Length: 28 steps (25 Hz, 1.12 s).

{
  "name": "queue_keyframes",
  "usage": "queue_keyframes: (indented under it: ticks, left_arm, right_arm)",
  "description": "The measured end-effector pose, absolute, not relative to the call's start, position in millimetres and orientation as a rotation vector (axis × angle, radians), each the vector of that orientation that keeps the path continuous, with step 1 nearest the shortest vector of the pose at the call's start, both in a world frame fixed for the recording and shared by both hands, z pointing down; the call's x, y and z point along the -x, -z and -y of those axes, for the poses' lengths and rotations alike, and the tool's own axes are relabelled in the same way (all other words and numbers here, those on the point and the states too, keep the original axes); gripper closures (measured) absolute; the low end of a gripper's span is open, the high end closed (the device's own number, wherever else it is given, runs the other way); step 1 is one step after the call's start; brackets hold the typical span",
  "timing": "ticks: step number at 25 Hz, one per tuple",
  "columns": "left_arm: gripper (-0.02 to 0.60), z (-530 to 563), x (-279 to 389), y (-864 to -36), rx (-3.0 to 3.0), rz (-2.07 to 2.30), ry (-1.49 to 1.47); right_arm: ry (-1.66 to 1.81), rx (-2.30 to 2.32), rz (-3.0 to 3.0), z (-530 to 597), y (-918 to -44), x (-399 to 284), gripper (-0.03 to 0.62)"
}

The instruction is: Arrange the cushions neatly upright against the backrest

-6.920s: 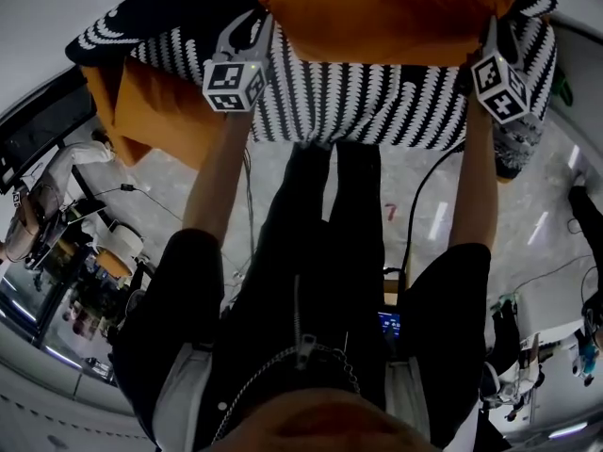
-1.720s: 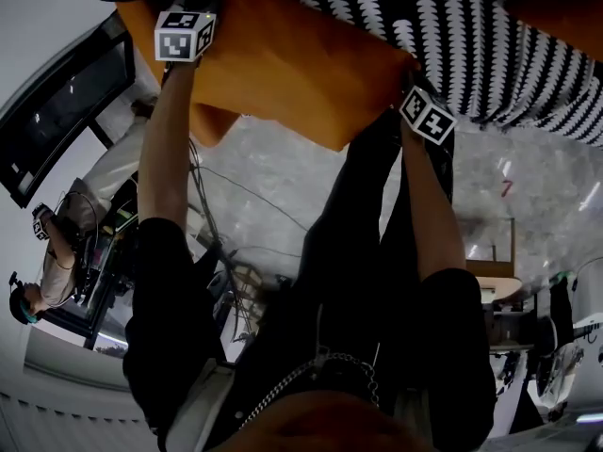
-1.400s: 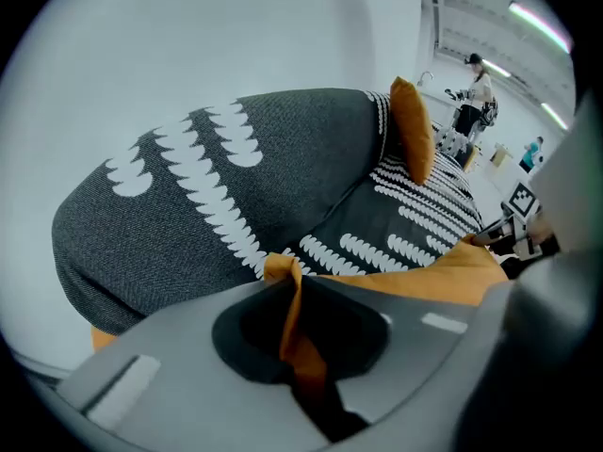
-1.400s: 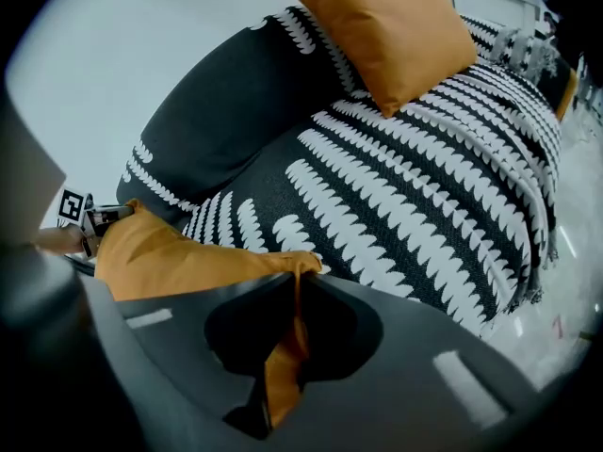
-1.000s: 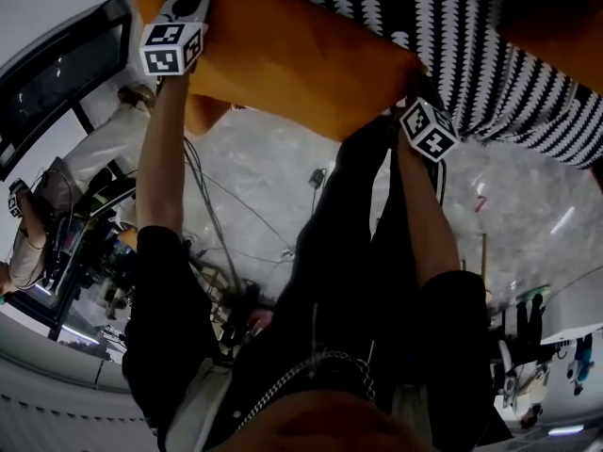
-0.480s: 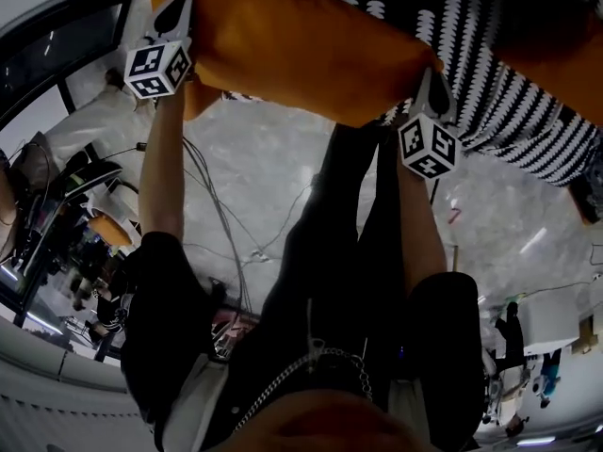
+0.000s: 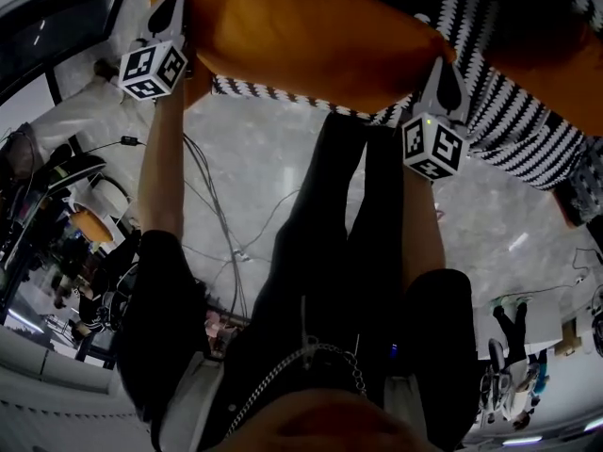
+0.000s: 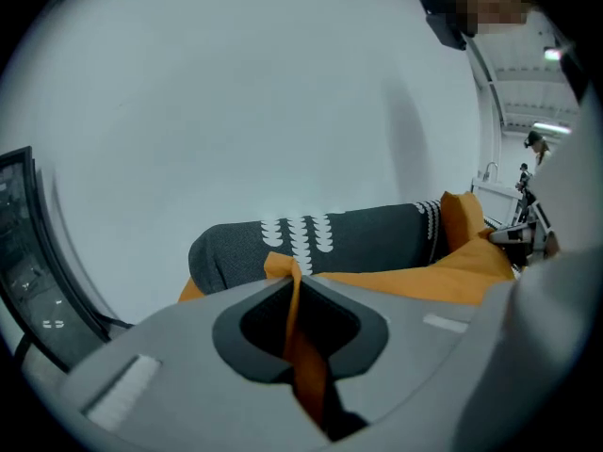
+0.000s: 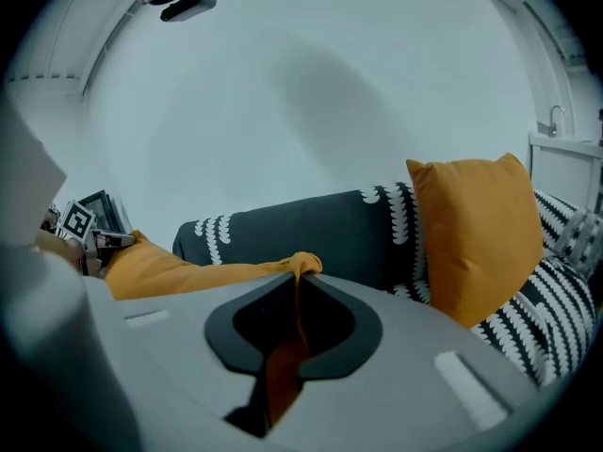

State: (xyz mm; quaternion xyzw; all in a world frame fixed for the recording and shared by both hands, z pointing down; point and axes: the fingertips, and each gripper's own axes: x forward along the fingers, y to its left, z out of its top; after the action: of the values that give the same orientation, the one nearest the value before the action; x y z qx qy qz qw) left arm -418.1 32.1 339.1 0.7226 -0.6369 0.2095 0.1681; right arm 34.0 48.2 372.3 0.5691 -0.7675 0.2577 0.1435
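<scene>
Orange cushion [image 7: 301, 36] stretches lengthwise between left tool [image 7: 172, 15] and right tool [image 7: 442, 72].

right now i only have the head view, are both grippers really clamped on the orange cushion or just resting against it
observer: clamped. the left gripper view shows the left gripper with its jaws shut on a pinched corner of the orange cushion.
operator: and the right one
observer: same, the right gripper pinches the opposite corner, with fabric running down between its jaws.
operator: any cushion already placed
observer: yes, the right gripper view shows a second orange cushion standing upright against the sofa backrest.
</scene>
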Motion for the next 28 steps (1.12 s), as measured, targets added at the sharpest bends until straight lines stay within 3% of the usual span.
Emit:
queue_keyframes:
  ticks: [28]
  left_arm:
    - [0.561,73.6,403.7,-346.8,-2.115,1.83,-0.535]
  right_arm:
    - [-0.395,-1.744,2.329,123.0,-305.2,-40.4,0.574]
